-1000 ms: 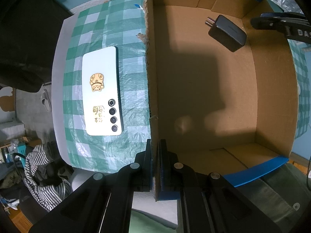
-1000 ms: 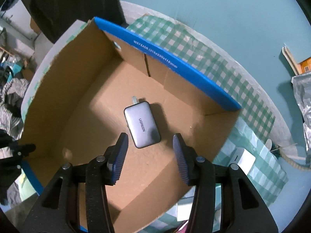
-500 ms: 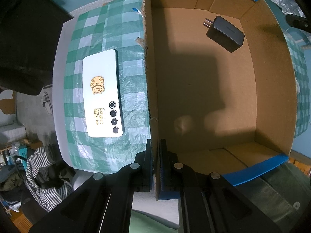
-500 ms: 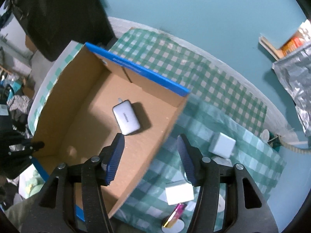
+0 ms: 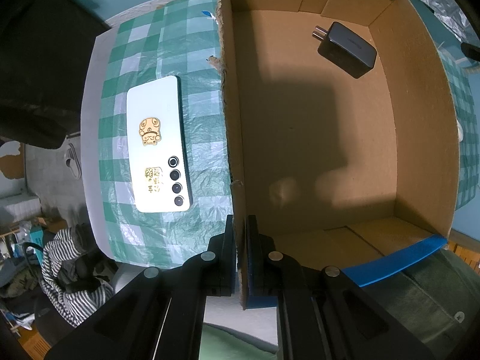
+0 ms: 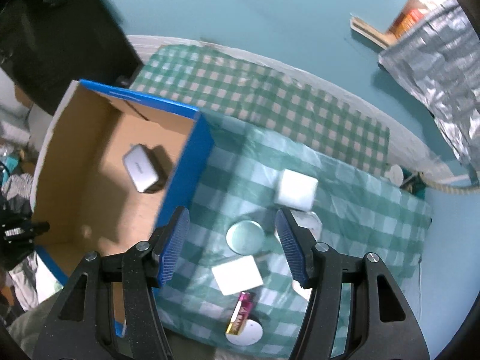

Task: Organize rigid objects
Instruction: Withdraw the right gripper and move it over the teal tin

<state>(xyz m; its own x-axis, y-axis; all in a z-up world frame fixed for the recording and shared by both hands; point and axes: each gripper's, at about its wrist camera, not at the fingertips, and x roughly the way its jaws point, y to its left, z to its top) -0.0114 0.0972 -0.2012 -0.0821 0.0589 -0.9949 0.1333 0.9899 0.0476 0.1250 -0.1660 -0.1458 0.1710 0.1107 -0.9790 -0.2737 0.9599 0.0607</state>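
Both pictures are dim and a bit blue-green, and they bend round at the edges, going black in the corners. In the left wrist picture a big dark shadow lies on the floor of the cardboard box (image 5: 315, 138), ahead of the tongs, while the white phone (image 5: 157, 145) to their left looks bright and sharp. The right wrist picture is blurry all over, most of all the silver foil (image 6: 435, 57) far off to the upper right.
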